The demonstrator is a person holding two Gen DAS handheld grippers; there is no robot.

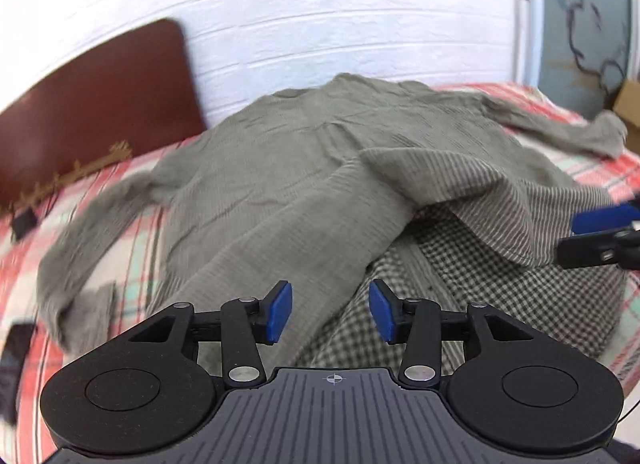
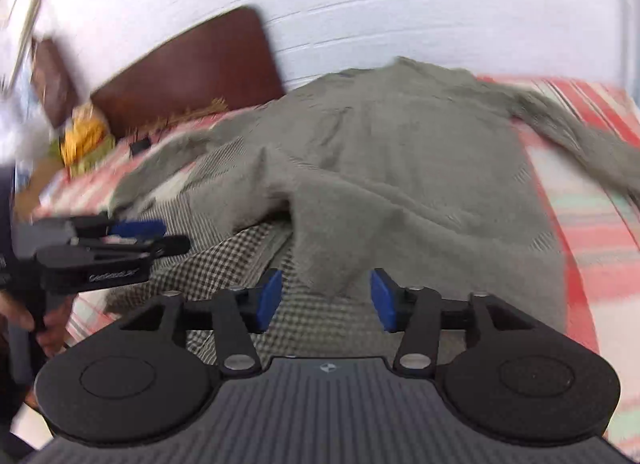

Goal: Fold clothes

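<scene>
Hovering low over the near edge of the bed, the left gripper (image 1: 330, 312) and the right gripper (image 2: 326, 300) both stand wide apart, gripping nothing. A grey shirt (image 1: 280, 168) lies spread across the plaid bedsheet (image 1: 132, 180), its near hem draped over a checked garment (image 1: 500, 284). A brown headboard (image 1: 100, 104) stands far left against the white wall (image 1: 320, 16).

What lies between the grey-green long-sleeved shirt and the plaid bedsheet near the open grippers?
A black-and-white checked garment lies under the grey-green long-sleeved shirt, on the plaid bedsheet; both wrist views show it.
</scene>
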